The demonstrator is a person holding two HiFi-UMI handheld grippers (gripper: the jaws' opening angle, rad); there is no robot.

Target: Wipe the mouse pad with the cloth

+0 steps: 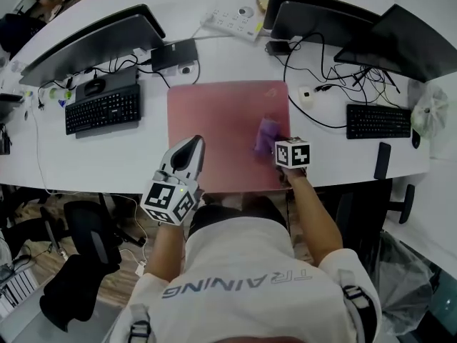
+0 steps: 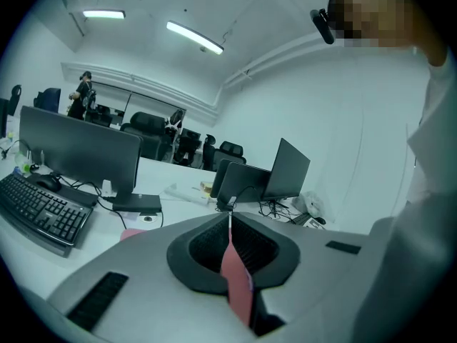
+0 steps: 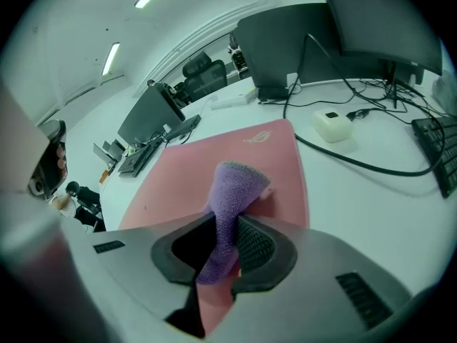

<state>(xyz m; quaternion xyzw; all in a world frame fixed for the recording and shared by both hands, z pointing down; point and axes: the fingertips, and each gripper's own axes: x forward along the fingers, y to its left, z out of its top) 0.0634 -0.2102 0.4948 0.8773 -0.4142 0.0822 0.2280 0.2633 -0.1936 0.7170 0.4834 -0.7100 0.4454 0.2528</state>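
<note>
The curved white surface carries a large pink rectangular mouse pad at its near edge. A black keyboard lies to the pad's left and another black keyboard to its right. A white power strip lies behind.

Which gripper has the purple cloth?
The right gripper: its jaws pinch the purple cloth on the pink mouse pad. The left gripper is shut, without any cloth.

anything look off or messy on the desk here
Nothing stands out. The mouse pad lies flat and square on the desk, and the cloth is bunched in the right gripper on the pad. Only the cables at the back right are tangled.
</note>
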